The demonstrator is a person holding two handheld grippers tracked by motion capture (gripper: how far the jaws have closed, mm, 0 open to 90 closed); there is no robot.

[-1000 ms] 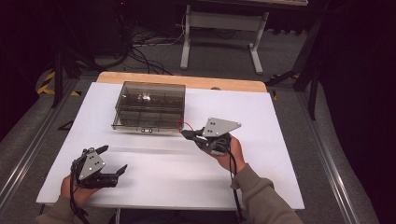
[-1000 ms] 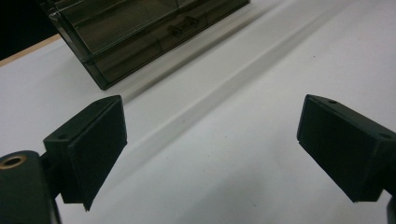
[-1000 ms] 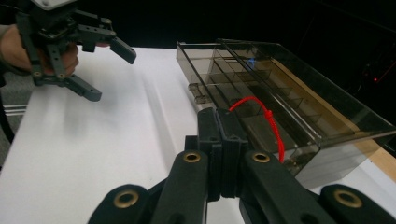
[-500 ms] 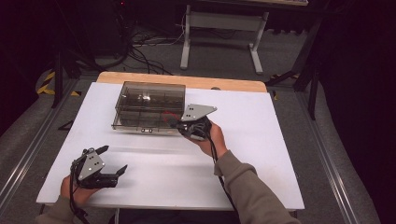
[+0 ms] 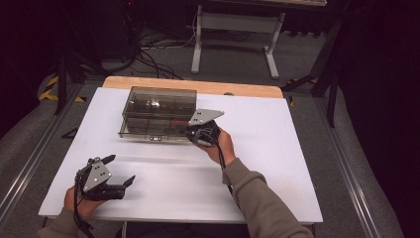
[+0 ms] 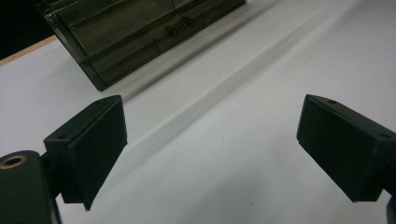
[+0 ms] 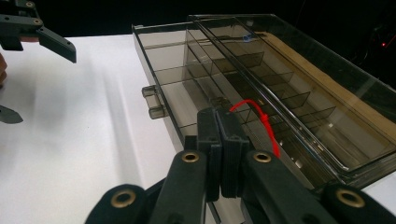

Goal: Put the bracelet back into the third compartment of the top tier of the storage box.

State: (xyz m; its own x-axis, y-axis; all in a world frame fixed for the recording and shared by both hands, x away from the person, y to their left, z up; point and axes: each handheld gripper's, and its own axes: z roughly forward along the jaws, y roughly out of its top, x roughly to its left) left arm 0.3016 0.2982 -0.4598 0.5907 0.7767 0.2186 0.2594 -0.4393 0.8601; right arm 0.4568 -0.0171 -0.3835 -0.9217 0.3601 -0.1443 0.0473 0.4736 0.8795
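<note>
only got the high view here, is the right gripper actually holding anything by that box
observer: yes. In the right gripper view, the right gripper is shut, and a thin red strand arcs from its tips over the compartment box.
operator: anything already in the box
observer: one small blue item in a far compartment. The nearer compartments look empty.
operator: and the left gripper
observer: the left gripper is wide open with nothing between its jaws, above the white table.

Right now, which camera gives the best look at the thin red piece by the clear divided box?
The right gripper view: the red piece curves close up over the box compartments, just beyond the shut jaws. The high view shows a faint red line.
</note>
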